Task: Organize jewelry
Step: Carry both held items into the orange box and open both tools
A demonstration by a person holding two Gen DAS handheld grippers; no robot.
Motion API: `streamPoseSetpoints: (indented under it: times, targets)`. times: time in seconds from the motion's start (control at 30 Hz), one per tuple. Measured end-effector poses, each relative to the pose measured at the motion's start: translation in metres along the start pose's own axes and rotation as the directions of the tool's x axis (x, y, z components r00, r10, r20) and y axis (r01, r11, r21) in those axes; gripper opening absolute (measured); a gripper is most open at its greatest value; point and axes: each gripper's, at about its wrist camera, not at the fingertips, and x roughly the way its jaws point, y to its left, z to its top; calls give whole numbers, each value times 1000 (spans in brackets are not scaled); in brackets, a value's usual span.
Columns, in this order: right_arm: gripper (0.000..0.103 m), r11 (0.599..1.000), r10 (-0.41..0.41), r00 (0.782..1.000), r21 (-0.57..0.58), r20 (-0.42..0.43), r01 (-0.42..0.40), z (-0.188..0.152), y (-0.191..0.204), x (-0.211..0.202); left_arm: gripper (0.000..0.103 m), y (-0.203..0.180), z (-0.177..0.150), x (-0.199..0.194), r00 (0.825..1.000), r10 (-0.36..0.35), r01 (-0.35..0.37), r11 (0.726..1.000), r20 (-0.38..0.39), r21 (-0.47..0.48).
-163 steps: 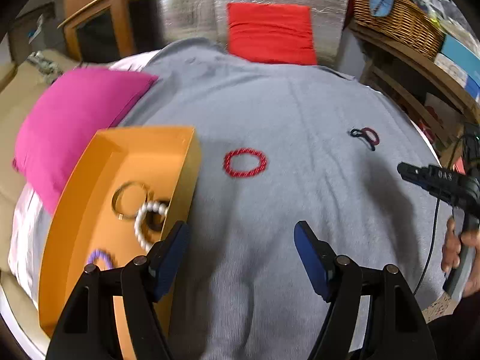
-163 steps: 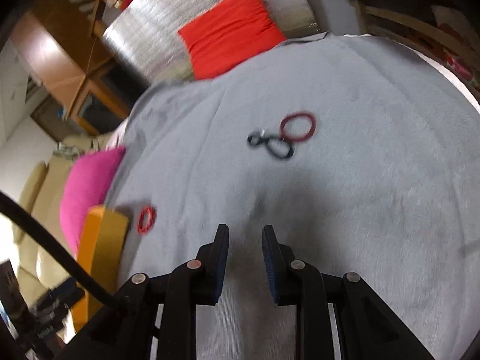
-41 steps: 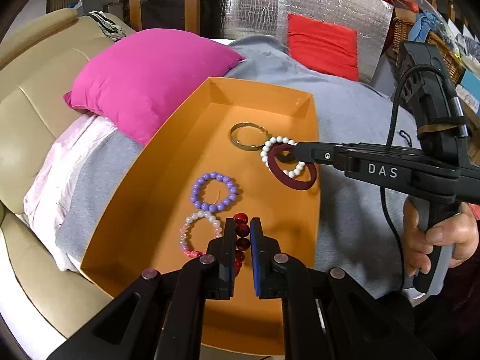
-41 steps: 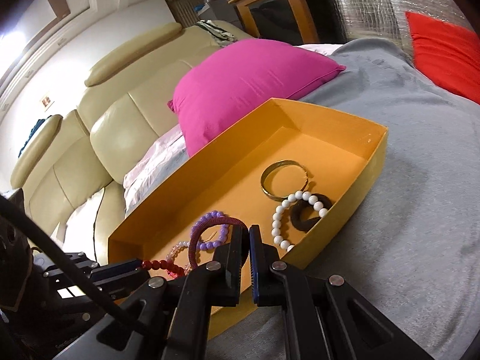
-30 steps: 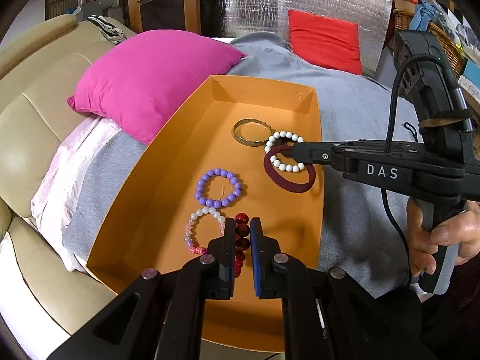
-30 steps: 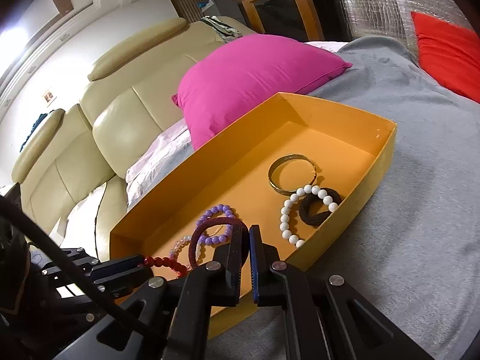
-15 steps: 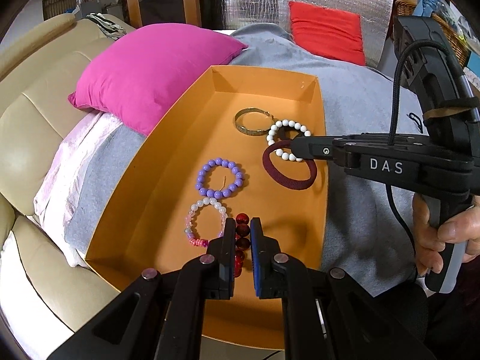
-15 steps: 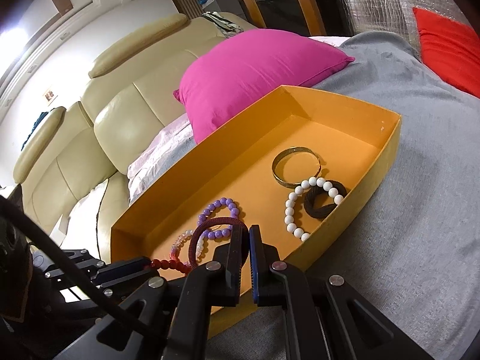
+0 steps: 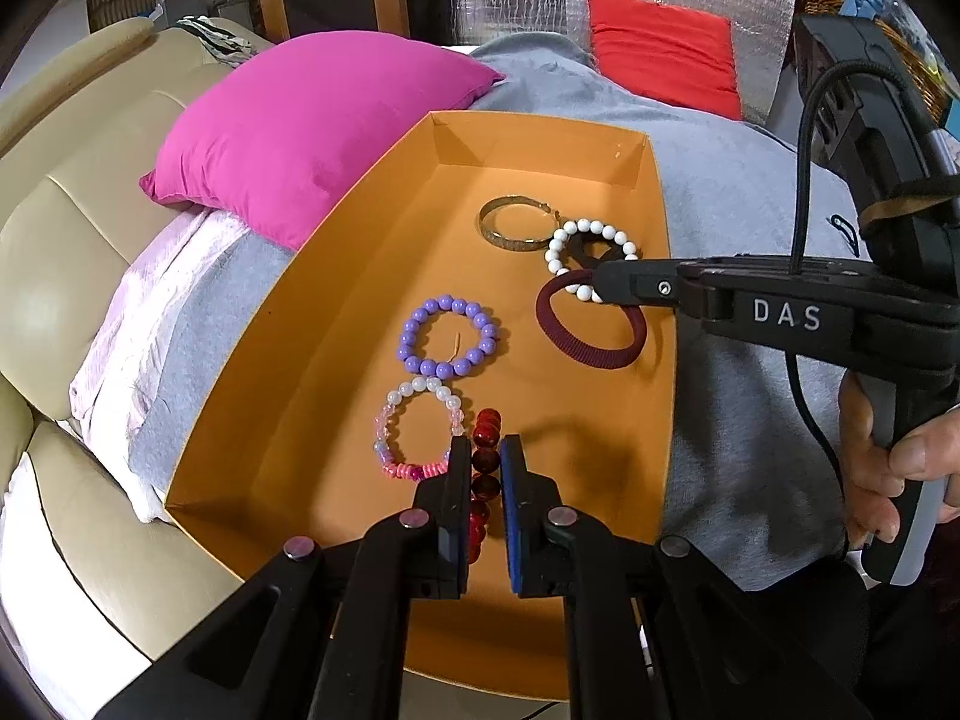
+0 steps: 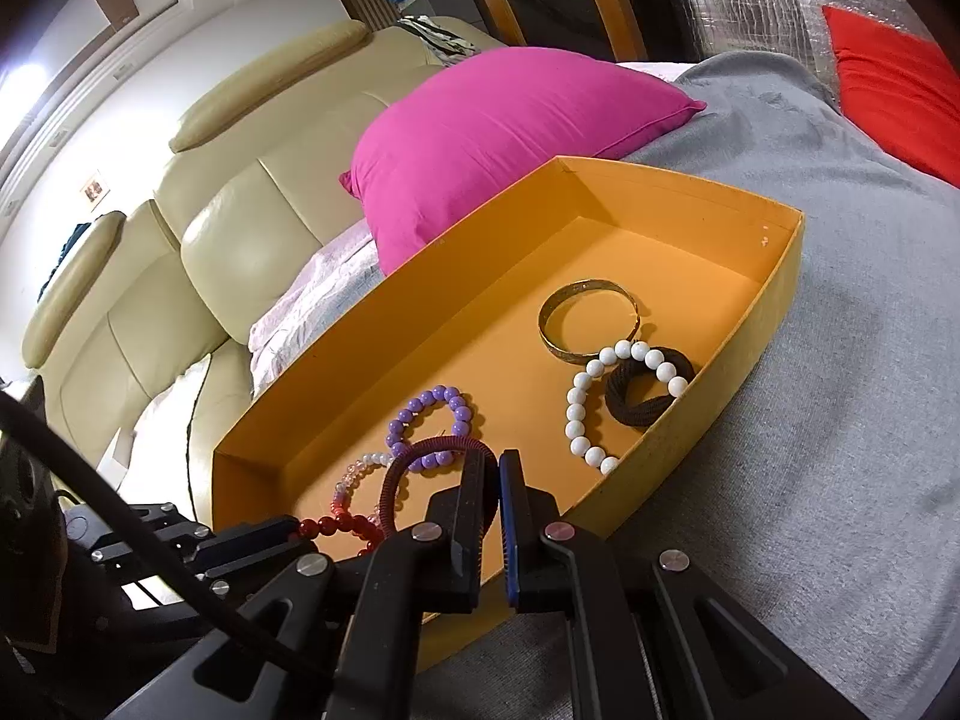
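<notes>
An orange box sits on a grey blanket. My left gripper is shut on a red bead bracelet over the box's near end; it also shows in the right wrist view. My right gripper is shut on a maroon hair tie, held over the box's right side, also in the left wrist view. In the box lie a purple bead bracelet, a pink-white bracelet, a gold bangle, a white bead bracelet and a black hair tie.
A magenta pillow lies left of the box on a beige sofa. A red cushion leans against silver foil at the back. A black clip lies on the blanket at the right, partly hidden.
Both grippers stay shut on their pieces. The view has shifted slightly, and the right gripper with the maroon hair tie has drifted a little nearer, away from the white bracelet.
</notes>
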Motion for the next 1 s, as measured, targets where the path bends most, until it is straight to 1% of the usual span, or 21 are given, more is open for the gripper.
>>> streamPoseSetpoints:
  times: [0.57,1.0]
  targets:
    - [6,1000,4,1000,11,-2,-4,0,-3,-1,10,2,-4,10,999,9,-10,1000,-50,-17]
    - [8,1000,15,1000,15,-25,-14,1,-3,-4,11,-5,-4,9,998,-20,18,1000,-63,-24]
